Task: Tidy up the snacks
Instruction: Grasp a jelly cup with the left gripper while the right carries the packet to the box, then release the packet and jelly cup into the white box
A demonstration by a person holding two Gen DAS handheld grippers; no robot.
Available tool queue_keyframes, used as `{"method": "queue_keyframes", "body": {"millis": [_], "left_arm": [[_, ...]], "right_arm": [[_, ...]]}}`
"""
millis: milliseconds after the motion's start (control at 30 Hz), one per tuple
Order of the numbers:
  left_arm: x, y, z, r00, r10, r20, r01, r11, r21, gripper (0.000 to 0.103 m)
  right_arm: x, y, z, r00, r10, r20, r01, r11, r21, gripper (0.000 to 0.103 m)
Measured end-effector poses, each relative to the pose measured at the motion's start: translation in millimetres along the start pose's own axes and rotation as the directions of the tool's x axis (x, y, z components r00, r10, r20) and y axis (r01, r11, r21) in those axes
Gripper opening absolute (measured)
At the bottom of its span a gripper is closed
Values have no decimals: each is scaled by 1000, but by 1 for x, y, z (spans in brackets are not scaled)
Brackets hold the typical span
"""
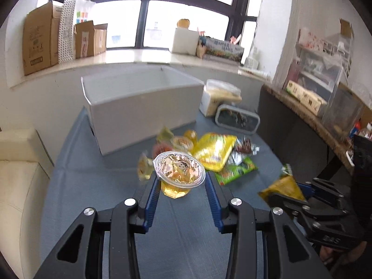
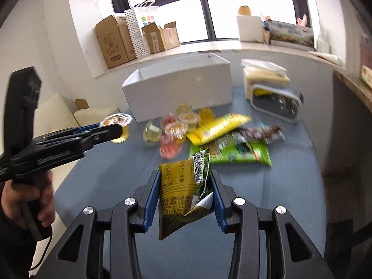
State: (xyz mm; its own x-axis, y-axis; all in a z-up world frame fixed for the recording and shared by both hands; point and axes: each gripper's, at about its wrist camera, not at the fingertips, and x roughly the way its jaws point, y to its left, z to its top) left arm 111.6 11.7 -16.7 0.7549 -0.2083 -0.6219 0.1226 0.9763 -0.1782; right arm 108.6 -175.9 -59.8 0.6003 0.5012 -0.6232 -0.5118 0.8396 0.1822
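The left gripper (image 1: 180, 181) has its jaws closed on a clear jelly cup (image 1: 179, 171) of yellow jelly, pinched just under the rim and held above the blue surface (image 1: 93, 186); the print on its foil lid is too blurred to read. From the right wrist camera the same cup (image 2: 117, 125) shows only partly, its body mostly hidden behind the black arm of the left gripper (image 2: 116, 130), and the person's left hand (image 2: 34, 200) wraps the handle at the frame's edge. The right gripper (image 2: 186, 186) has its jaws closed on a dark yellow snack packet (image 2: 179, 193) with a green barcoded flap; the packet is crumpled, tilted, and its lower end hangs below the jaws. In the left wrist view that packet (image 1: 284, 188) is half covered by the right gripper (image 1: 300, 193). The remaining snacks lie heaped on the surface in front of the open white box (image 2: 181, 88), all smeared by motion: several small jelly cups (image 2: 172, 125), a long yellow bag (image 2: 216, 127), a green bag (image 2: 239, 155) partly under it, and a dark wrapped piece (image 2: 262, 132) whose kind cannot be made out. The inside of the white box is not visible from either camera. Right of the box, a clear grey-rimmed container (image 2: 276, 104) lies on its side against a pale lidded tub (image 2: 265, 74).
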Motion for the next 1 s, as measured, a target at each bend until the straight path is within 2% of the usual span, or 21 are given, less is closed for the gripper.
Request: {"method": "queue_keyframes", "body": {"millis": [233,433,567,667,800,867,933,967,1000], "left_arm": [[-11,30,47,997,7,74,-5,1000,-25,43],[11,62,100,995,4,99,0,999,-40,43],[46,85,139,996,12,90,-7,999,-48,43],[74,102,156,997,21,74,-17,998,-59,43],[107,122,161,999,30,27,-28,996,-85,44],[118,131,160,998,58,8,-57,994,-96,45],[126,139,156,995,100,-2,-100,990,-103,72],[128,143,155,993,117,3,-116,988,-105,95],[126,145,153,992,126,15,-124,987,-105,103]], "right_arm": [[35,8,71,1000,23,19,-22,999,-26,45],[76,7,146,999,35,24,-35,999,-12,45],[116,-1,194,999,32,17,-32,999,2,45],[151,-14,226,999,39,-1,-39,999,38,45],[191,-28,254,999,32,-23,-31,998,46,46],[209,-37,260,997,41,-64,-36,996,83,51],[219,-46,259,996,13,-90,-1,991,134,96],[218,-50,257,998,9,-65,1,988,152,101],[216,-52,255,999,3,-44,3,987,158,102]]}}
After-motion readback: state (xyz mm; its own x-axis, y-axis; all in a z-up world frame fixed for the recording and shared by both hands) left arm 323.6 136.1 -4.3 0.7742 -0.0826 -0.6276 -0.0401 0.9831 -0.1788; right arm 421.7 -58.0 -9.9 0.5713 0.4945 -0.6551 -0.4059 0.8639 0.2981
